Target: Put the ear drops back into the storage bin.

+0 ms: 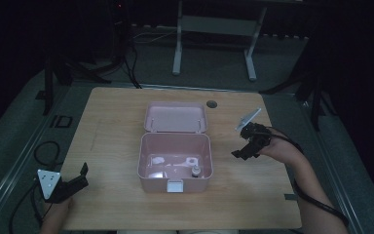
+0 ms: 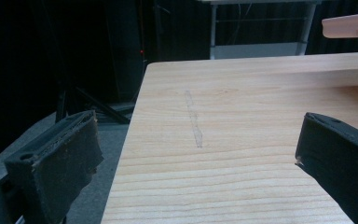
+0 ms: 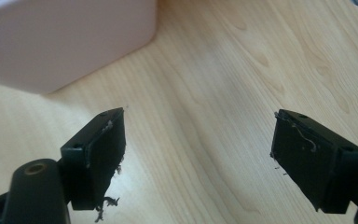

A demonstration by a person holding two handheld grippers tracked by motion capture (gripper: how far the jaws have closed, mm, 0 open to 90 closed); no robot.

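Two grippers sit over a wooden table (image 1: pixel 117 122) in the high view, with a pink box (image 1: pixel 175 163) standing open in the middle between them. Its lid (image 1: pixel 176 117) is tipped back on the far side, and a small bottle (image 1: pixel 194 170) stands inside near the front right corner, among pale items too dim to tell apart. A white latch (image 1: pixel 175 185) shows on the front wall. The left gripper (image 1: pixel 80 178) rests at the near left edge of the table, well apart from the box, its jaws spread and empty. The right gripper (image 1: pixel 246 146) is held just right of the box, close to its right wall but not touching, jaws also spread with nothing between them.

From the left gripper view, the left gripper (image 2: pixel 196 154) has both jaws wide apart over bare wood at the table's left edge, and a corner of the pink lid (image 2: pixel 349 24) shows at upper right.

From the right gripper view, the right gripper (image 3: pixel 198 149) is parted over the tabletop, and the rounded corner of the box (image 3: pixel 70 37) sits at upper left, clear of both jaws.
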